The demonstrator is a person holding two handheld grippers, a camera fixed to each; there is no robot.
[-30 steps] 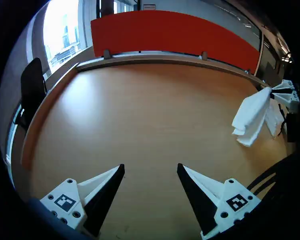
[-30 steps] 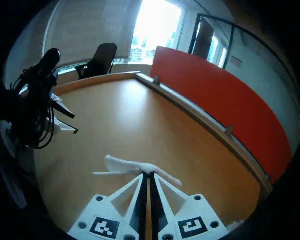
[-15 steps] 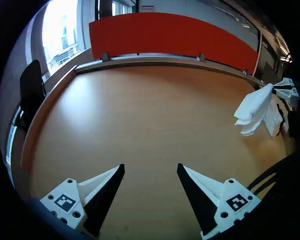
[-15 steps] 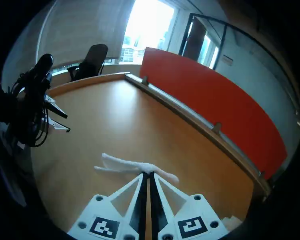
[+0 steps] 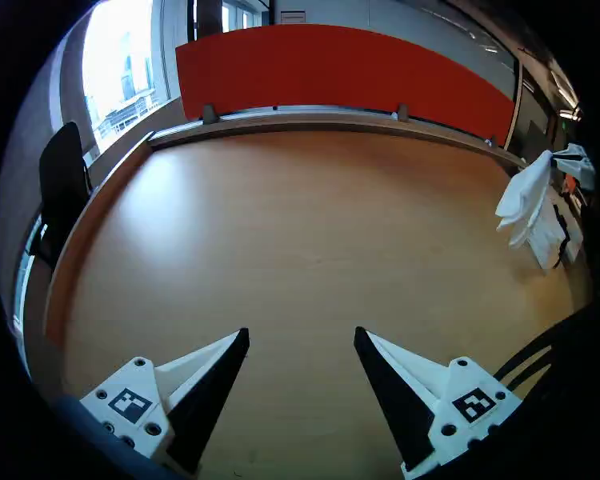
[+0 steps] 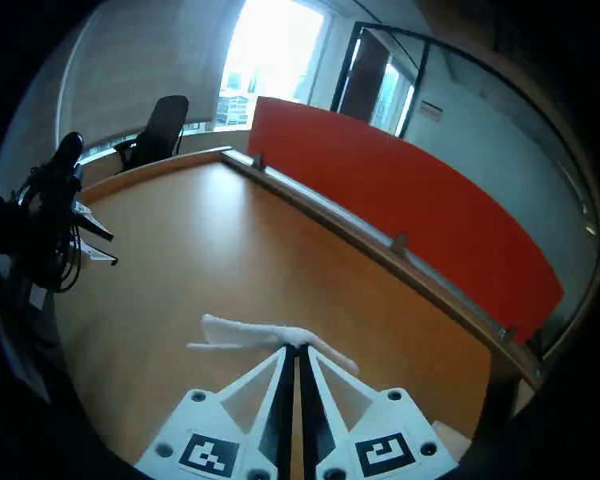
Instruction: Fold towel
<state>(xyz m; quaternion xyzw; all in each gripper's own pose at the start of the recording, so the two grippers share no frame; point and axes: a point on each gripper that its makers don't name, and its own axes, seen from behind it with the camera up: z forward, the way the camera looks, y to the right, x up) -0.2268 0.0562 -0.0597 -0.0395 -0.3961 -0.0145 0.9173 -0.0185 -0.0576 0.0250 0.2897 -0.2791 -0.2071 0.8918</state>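
A white towel (image 5: 532, 206) hangs in the air at the far right of the left gripper view, pinched at its top by my right gripper (image 5: 568, 160). In the right gripper view the right gripper (image 6: 298, 352) is shut on the towel's edge (image 6: 256, 334), which sticks out past the fingertips. My left gripper (image 5: 300, 340) stands open low over the wooden table (image 5: 300, 232), with nothing between its fingers. In the right gripper view the left gripper (image 6: 92, 240) shows at far left with black cables.
A red partition (image 5: 340, 72) runs along the table's far edge. A black office chair (image 5: 60, 180) stands by the window at the left. Beyond the table's right end a white object (image 5: 560, 240) shows behind the towel.
My right gripper has carried the towel higher and farther to the right, off the table surface. The left gripper has stayed where it was, open.
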